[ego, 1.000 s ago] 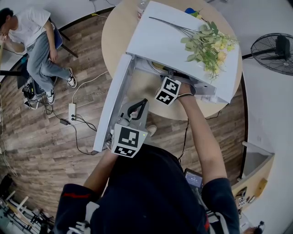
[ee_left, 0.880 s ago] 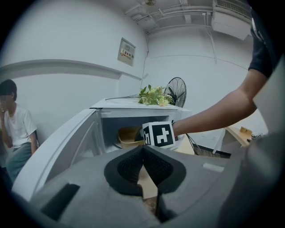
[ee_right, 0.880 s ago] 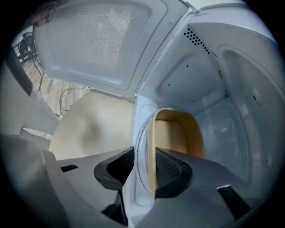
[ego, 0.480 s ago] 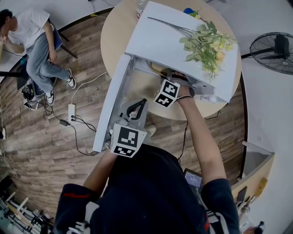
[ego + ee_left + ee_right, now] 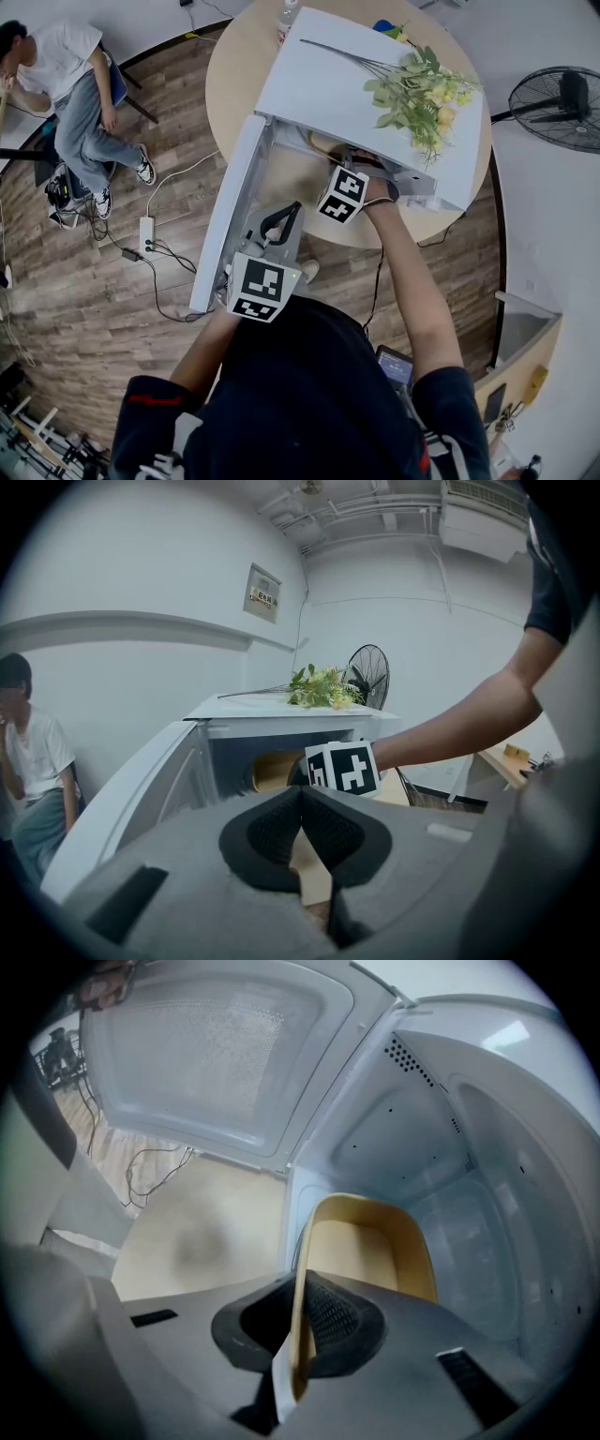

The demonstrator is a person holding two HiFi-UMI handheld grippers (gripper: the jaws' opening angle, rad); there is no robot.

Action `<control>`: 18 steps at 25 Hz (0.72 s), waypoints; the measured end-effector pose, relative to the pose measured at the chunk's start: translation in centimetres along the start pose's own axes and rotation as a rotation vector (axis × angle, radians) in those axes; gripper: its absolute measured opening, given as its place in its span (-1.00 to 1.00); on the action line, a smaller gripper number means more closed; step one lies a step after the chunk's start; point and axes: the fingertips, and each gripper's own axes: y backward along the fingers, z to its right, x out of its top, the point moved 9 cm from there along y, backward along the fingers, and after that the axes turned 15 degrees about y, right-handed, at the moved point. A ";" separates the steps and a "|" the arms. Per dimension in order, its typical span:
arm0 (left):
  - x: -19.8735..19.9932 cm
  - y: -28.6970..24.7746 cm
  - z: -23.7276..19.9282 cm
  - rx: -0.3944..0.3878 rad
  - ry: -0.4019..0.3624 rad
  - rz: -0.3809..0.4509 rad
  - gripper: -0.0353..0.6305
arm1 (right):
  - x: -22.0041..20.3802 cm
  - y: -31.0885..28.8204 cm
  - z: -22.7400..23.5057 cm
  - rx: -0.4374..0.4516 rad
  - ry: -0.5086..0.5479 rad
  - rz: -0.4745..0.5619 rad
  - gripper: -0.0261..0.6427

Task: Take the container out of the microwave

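Microwave [image 5: 347, 84]: white, boxy, smooth glossy shell, standing on a round pale desk [image 5: 234, 75]. Its door [image 5: 228, 220] is swung fully open on the left-hand hinge. The inner pane is frosted with a fine dot mesh. The cavity walls are white, with a patch of small vent holes.

Container [image 5: 370, 1241]: tan-yellow tub, matte, thin-walled, a rounded rectangle in outline, open side up. It sits inside the cavity at the front, on the door-hinge side. Its long axis runs from the opening back into the cavity, with one short end facing out. Whether its base touches the cavity floor cannot be told.

Right gripper [image 5: 300, 1330]: reaches steeply down into the opening. Its black ribbed pads are clamped on the container's near rim, one pad inside the wall and one outside.

Left gripper [image 5: 302, 803]: held back in front of the open door, well apart from the container. Its pads are pressed together at the tips with nothing between them.

Flowers [image 5: 422, 89]: a long-stemmed bunch, green leaves and pale yellow heads, lying flat on the microwave's top.
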 end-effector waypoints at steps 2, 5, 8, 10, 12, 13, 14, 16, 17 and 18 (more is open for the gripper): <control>0.2 0.1 0.0 0.003 -0.006 0.003 -0.85 | 0.1 0.4 -0.1 0.016 -0.004 0.024 -0.88; 0.8 0.1 0.2 0.004 -0.019 0.016 -0.85 | 0.6 1.2 -0.5 0.055 -0.016 0.066 -0.88; 1.3 0.2 0.5 0.003 -0.031 0.027 -0.85 | 0.8 1.7 -1.1 0.063 -0.009 0.073 -0.88; 1.1 0.3 0.7 0.004 -0.030 0.030 -0.85 | 0.7 1.8 -1.7 0.066 -0.006 0.075 -0.88; 1.1 0.6 0.9 0.005 -0.032 0.030 -0.85 | 0.9 2.0 -2.2 0.066 -0.013 0.090 -0.88; 1.2 0.7 1.0 0.006 -0.037 0.032 -0.85 | 1.0 2.2 -2.3 0.067 -0.018 0.095 -0.88; 1.4 0.8 1.1 0.006 -0.042 0.035 -0.85 | 1.1 2.5 -2.5 0.070 -0.021 0.097 -0.88; 1.5 1.0 1.3 0.005 -0.049 0.040 -0.85 | 1.2 3.0 -2.8 0.079 -0.021 0.093 -0.88; 1.6 1.1 1.4 0.005 -0.051 0.043 -0.85 | 1.3 3.3 -2.9 0.083 -0.020 0.090 -0.88; 1.6 1.2 1.4 0.007 -0.053 0.045 -0.85 | 1.3 3.5 -3.0 0.086 -0.020 0.087 -0.88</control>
